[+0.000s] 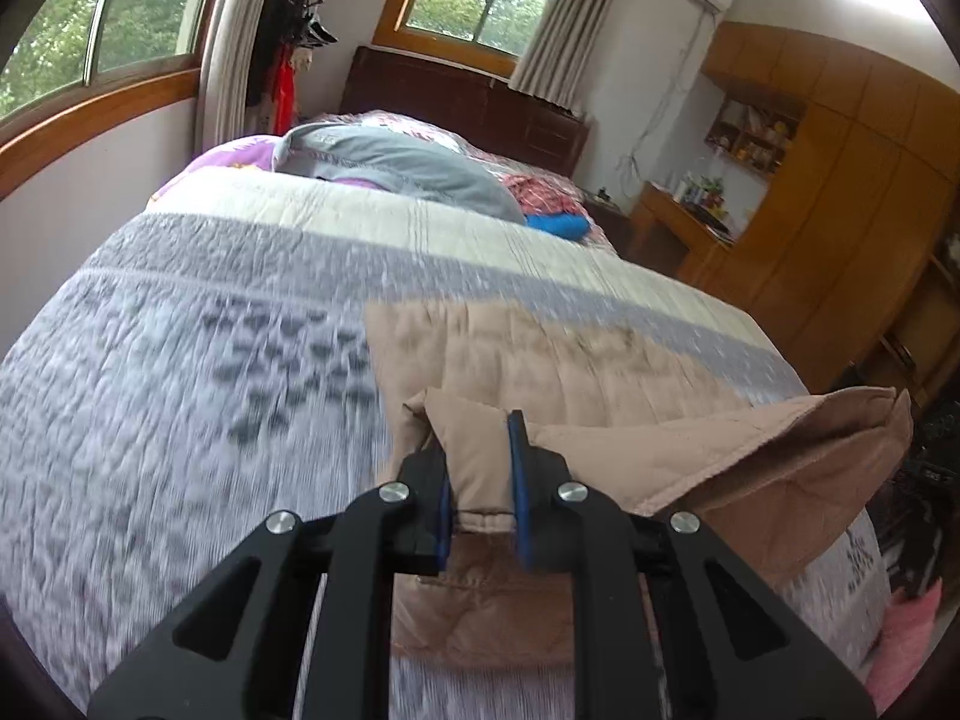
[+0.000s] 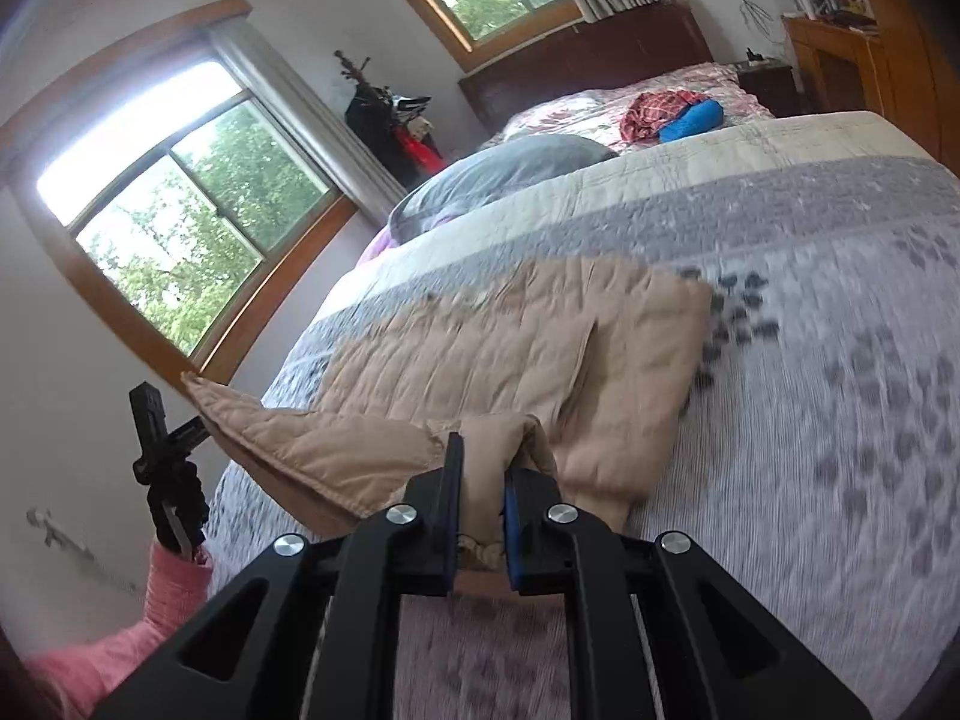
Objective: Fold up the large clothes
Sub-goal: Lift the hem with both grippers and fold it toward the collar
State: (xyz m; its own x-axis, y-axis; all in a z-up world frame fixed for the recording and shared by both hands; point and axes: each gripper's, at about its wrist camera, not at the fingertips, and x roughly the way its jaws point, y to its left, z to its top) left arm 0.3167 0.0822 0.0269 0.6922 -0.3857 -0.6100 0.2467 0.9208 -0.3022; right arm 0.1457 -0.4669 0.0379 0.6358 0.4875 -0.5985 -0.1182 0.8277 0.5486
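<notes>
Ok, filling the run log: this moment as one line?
left gripper: shut on tan quilted garment | right gripper: shut on same garment | near edge lifted | far part on bed quilt

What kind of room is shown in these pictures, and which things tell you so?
Most likely a home bedroom. A large bed with a quilted cover fills the view, with a dark wooden headboard and a grey pillow at its far end. A wooden wardrobe lines one wall.
</notes>
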